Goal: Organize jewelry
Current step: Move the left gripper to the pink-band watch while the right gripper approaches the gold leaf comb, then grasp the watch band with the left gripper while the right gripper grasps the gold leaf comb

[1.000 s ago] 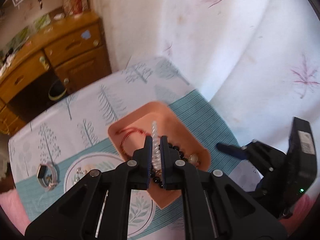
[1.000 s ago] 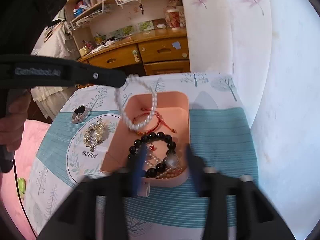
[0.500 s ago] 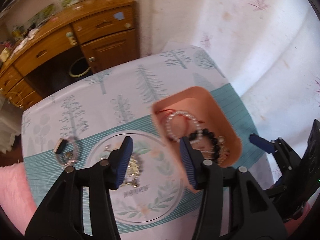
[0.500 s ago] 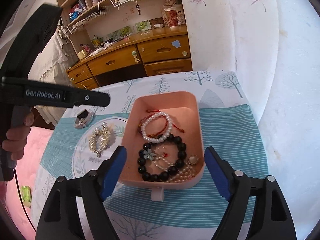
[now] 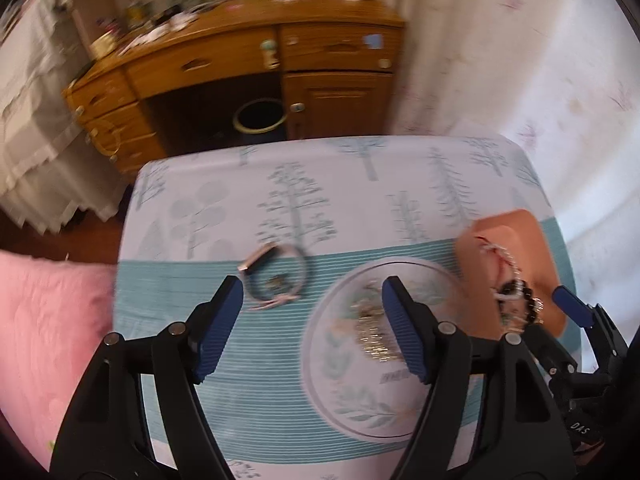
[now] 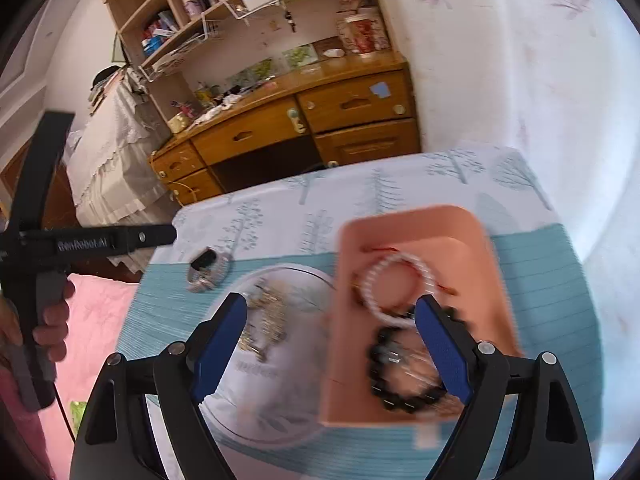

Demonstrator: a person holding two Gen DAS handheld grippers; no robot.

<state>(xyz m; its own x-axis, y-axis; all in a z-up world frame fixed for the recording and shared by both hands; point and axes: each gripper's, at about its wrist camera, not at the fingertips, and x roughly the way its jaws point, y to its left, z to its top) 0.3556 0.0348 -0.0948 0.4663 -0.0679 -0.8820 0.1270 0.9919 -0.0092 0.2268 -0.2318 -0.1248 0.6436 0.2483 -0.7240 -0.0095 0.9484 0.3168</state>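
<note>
Lying in the pink tray (image 6: 416,224) — white bead bracelet (image 6: 396,276), both grippers (image 5: 312,304) (image 6: 332,320) agape.

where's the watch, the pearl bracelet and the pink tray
watch (image 6: 208,266): right wrist view, on its dark face
pearl bracelet (image 6: 370,280): right wrist view, on the left side of its bead ring
pink tray (image 6: 404,226): right wrist view, on the bare far end of its floor

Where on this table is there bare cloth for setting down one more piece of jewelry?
Free: the tree-print cloth beyond the watch, and the teal stripes right of the pink tray. Crowded: the tray's bracelets and the gold piece on the round print.
</note>
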